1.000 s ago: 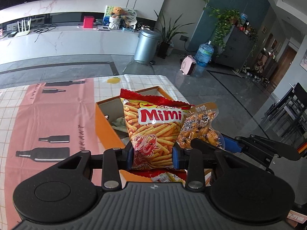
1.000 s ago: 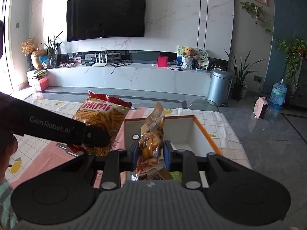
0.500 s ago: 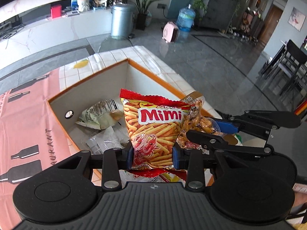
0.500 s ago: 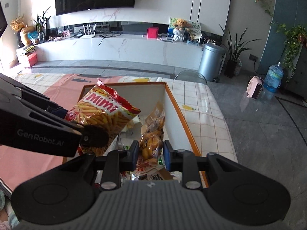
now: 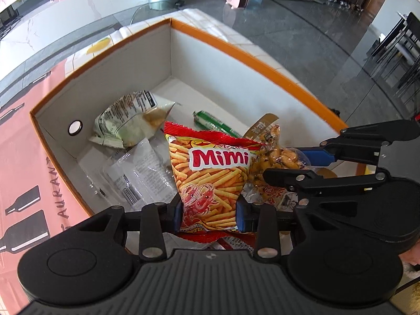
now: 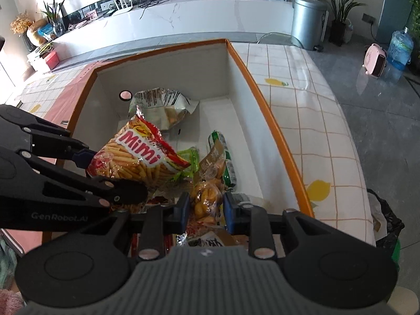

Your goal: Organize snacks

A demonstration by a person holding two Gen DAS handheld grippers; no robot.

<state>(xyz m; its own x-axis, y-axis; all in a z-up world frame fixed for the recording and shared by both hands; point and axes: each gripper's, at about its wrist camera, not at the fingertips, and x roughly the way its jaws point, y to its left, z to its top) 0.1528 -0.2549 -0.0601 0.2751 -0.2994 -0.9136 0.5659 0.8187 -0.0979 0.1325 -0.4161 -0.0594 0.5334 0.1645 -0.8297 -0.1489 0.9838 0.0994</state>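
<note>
- The left gripper (image 5: pixel 209 216), at the bottom centre of the left wrist view, pinches the lower part of a red Mimi snack bag (image 5: pixel 214 181) between its blue pads; the bag stands upright over the open box (image 5: pixel 252 60).
- The right gripper (image 6: pixel 205 210), at the bottom centre of the right wrist view, is clamped on a clear packet of yellow-brown snacks (image 6: pixel 207 194), its brown header pointing up the frame.
- In the left wrist view the right gripper reaches in from the right edge, and its packet sits just beside the Mimi bag's right side.
- In the right wrist view the left gripper enters from the left edge, with the Mimi bag tilted at centre left of the frame.
- The box, white inside with an orange rim, fills the middle of both views and stands on a checked tablecloth (image 6: pixel 309 120) printed with lemons.
- On the box floor, in the left wrist view: a pale green crumpled bag (image 5: pixel 128 120) at centre left below a round hole (image 5: pixel 75 127) in the wall, a clear wrapper with a barcode (image 5: pixel 139 176) below it, and a green tube-shaped pack (image 5: pixel 215 123) at centre.
- A pink cloth with black bottle prints (image 5: pixel 23 183) runs down the left edge of the left wrist view.
- A silver bin (image 6: pixel 308 21) stands on the grey floor at the upper right of the right wrist view, and a pink heater (image 6: pixel 375 63) sits further right.
</note>
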